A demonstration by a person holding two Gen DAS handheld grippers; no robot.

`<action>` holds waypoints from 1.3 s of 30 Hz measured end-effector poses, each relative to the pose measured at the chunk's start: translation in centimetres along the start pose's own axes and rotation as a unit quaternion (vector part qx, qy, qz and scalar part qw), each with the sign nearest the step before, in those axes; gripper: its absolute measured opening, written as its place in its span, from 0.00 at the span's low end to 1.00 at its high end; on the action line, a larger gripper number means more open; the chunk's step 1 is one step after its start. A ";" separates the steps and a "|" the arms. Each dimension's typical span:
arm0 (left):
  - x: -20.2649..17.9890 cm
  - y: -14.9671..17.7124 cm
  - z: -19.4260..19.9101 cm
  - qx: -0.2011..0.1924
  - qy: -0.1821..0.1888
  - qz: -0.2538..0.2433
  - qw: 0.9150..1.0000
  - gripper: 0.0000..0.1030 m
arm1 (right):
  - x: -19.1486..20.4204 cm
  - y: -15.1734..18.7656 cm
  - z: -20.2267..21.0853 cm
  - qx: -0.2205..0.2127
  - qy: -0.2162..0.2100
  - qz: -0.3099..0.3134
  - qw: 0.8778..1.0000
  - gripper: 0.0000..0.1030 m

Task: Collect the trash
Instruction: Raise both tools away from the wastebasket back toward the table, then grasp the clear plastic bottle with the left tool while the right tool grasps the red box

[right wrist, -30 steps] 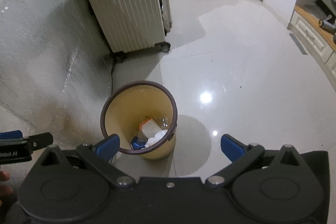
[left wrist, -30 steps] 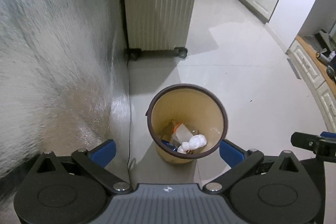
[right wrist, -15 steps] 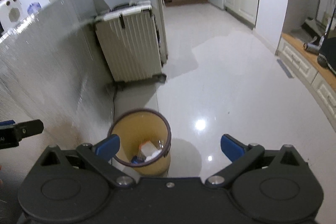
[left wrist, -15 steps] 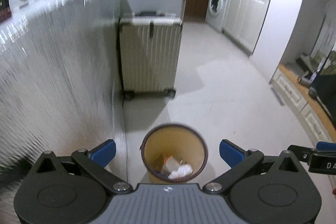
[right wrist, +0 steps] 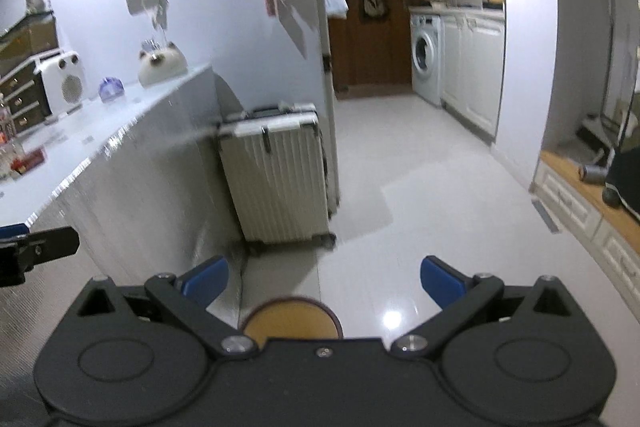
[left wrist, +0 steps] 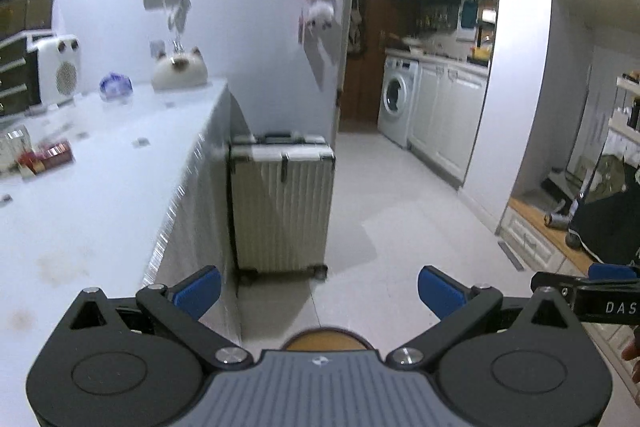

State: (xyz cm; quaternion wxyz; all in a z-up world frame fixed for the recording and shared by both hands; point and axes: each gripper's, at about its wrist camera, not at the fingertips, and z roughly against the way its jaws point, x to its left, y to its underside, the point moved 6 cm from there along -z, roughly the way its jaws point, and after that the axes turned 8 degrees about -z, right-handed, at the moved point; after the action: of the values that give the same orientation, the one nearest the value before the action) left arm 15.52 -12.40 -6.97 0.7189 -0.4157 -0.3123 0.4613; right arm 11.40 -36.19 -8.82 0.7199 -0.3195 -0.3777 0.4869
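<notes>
In the left wrist view the left gripper (left wrist: 319,289) fills the bottom of the frame with its blue fingers spread wide and nothing between them. The trash bin (left wrist: 326,338) shows only as a sliver of brown rim and tan inside at the bottom centre, just above the gripper's grey body and mostly hidden by it; what lies in it cannot be seen. A pale ribbed suitcase (left wrist: 282,205) stands upright on the tiled floor (left wrist: 400,227) in the middle of the frame, beside the end of the white counter (left wrist: 100,195) that takes up the left side. On the counter, at the left, sit a white heater (left wrist: 56,71), a cat-shaped ornament (left wrist: 180,69) and a small red box (left wrist: 50,155). A washing machine (left wrist: 396,99) stands at the centre right, in the background. The tip of the right gripper's finger pokes in at the lower right edge.

In the right wrist view the right gripper (right wrist: 324,281) is likewise wide open and empty. The bin (right wrist: 290,321) sits on the floor at the bottom centre, partly covered by the gripper's black body, with the suitcase (right wrist: 276,179) above it in the frame and well apart. The picture is blurred.
</notes>
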 end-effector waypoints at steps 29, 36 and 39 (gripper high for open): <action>24.7 -8.1 9.4 -0.092 -0.129 -0.001 0.987 1.00 | 20.2 -8.6 0.3 -0.060 -0.137 0.009 0.989 1.00; 35.0 -7.7 8.4 -0.079 -0.157 0.026 0.984 1.00 | 25.1 -9.3 -0.7 -0.046 -0.180 -0.015 0.982 1.00; 39.6 -7.1 7.5 -0.075 -0.163 0.050 0.983 1.00 | 27.0 -9.1 -0.8 -0.045 -0.189 -0.004 0.981 1.00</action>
State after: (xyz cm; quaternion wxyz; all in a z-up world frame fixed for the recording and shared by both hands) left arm 27.15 24.82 5.41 0.6012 -0.4027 -0.4379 0.5335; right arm 22.75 -13.78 4.56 0.6223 -0.2528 -0.5297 0.5179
